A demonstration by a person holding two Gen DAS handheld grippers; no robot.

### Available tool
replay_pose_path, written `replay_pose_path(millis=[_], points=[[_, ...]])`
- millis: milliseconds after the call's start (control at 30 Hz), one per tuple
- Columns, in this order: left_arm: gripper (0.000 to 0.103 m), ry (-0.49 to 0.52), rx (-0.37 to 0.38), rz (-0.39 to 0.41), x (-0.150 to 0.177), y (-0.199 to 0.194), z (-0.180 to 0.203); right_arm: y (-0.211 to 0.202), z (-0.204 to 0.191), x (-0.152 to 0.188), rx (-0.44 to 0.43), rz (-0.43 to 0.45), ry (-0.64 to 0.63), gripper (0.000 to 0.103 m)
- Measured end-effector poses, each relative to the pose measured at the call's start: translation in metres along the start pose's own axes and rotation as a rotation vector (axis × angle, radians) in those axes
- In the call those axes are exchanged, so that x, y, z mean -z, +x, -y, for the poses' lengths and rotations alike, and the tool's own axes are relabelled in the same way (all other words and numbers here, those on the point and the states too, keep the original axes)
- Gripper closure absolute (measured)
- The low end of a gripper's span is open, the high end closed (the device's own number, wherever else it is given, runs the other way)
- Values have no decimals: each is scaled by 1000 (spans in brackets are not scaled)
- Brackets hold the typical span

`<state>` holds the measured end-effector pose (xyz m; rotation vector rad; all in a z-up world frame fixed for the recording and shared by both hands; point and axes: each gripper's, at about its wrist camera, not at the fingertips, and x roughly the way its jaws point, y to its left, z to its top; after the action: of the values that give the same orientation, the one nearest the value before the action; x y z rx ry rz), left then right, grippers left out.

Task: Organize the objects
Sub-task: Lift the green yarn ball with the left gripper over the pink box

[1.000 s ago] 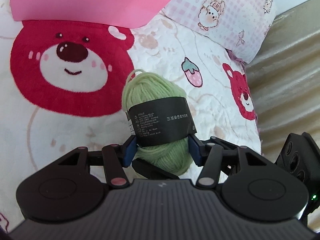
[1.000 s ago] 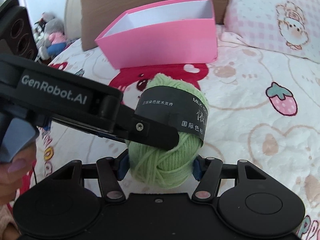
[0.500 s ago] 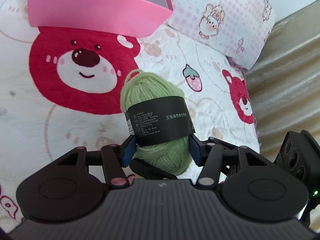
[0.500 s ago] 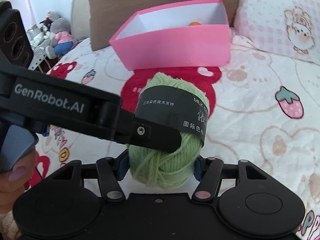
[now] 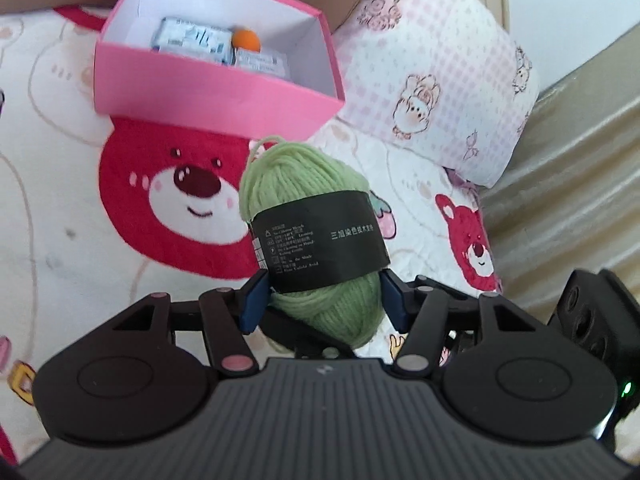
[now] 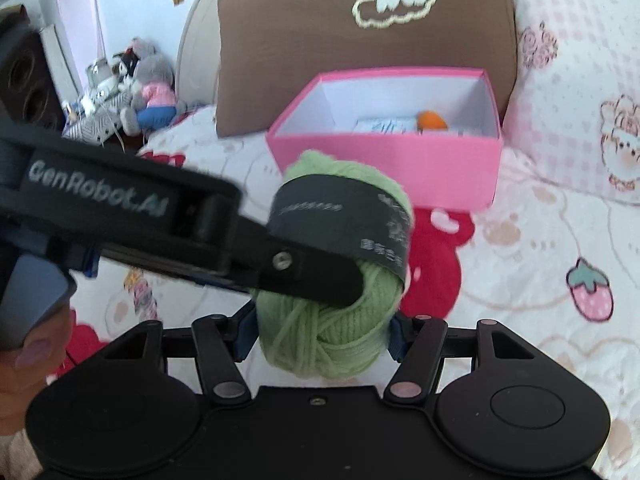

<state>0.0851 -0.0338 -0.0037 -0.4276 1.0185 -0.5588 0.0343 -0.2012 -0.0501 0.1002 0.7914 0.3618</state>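
Yarn sits between both your grippers: a soft, oval skein of pale green wool, wrapped in a smooth black paper band with white print. Your left gripper has its blue pads against the skein's lower flanks, and its jaws are easing apart, with the wool between them. Your right gripper pinches the same skein from the other side, its pads pressed into the strands. Beyond the skein stands a pink box, glossy card outside, white inside, resting on a quilted bedspread printed with red bears.

Your left view looks down into the box and shows foil-like packets and a small orange ball. Your right view alone shows the left tool's black arm crossing the skein, a brown cushion behind the box, and plush toys far off.
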Motion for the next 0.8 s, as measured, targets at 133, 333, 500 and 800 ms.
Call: replay_pose_path(millis=[133, 333, 500, 800], points=[[46, 23, 20, -18, -28, -20, 1, -7, -7, -20, -26, 51, -38, 38], [46, 62, 38, 38, -56, -44, 7, -11, -11, -48, -57, 141, -36, 39], [46, 72, 33, 79, -80, -54, 10, -5, -13, -75, -58, 165, -47, 39], [46, 106, 54, 89, -117, -43, 3, 14, -3, -103, -19, 197, -50, 38]])
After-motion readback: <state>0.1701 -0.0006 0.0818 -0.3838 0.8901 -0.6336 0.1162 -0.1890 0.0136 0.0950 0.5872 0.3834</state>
